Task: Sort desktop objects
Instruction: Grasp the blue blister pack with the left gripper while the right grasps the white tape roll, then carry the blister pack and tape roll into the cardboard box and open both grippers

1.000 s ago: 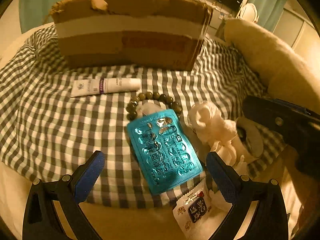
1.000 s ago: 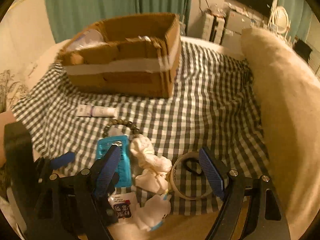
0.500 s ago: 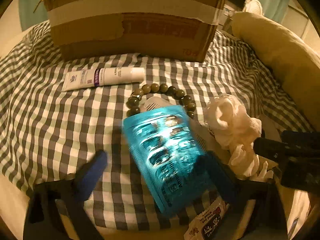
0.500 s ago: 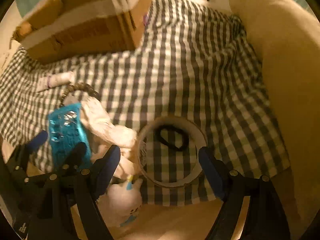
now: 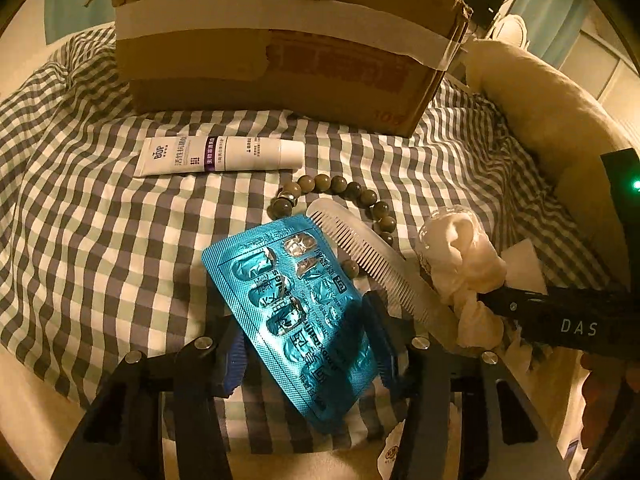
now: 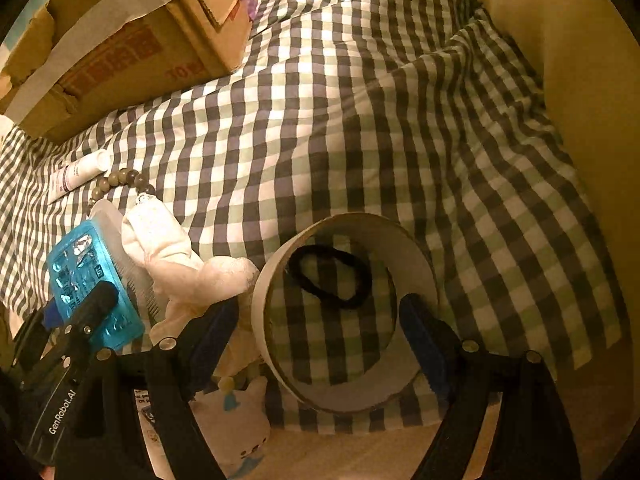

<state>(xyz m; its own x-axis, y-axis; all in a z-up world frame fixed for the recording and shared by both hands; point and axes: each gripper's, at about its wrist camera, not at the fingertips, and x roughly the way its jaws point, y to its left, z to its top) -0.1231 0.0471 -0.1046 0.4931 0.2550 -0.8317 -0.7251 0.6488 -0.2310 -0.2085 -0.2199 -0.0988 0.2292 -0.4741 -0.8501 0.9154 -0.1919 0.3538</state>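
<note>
A blue blister pack [image 5: 296,312] lies tilted on the checked cloth between the fingers of my left gripper [image 5: 306,348]. The jaws are closing and both pads touch the pack's long edges. Right of it lie a white comb [image 5: 368,252], a bead bracelet [image 5: 340,186] and a crumpled white cloth [image 5: 464,256]. My right gripper [image 6: 316,324] is low over a white tape ring [image 6: 268,280] with a black hair tie [image 6: 332,276] inside. Its jaws are opening slightly and straddle the ring without pressing it.
A taped cardboard box [image 5: 280,52] stands at the back, with a white tube [image 5: 216,156] lying in front of it. A beige cushion [image 5: 552,120] borders the right side. A small printed sachet [image 5: 390,452] and a white cartoon pouch [image 6: 236,424] sit at the near edge.
The left jaws have narrowed from wide apart onto the blister pack, which has turned and uncovered the comb. The right gripper has dropped and tipped down over the tape ring.
</note>
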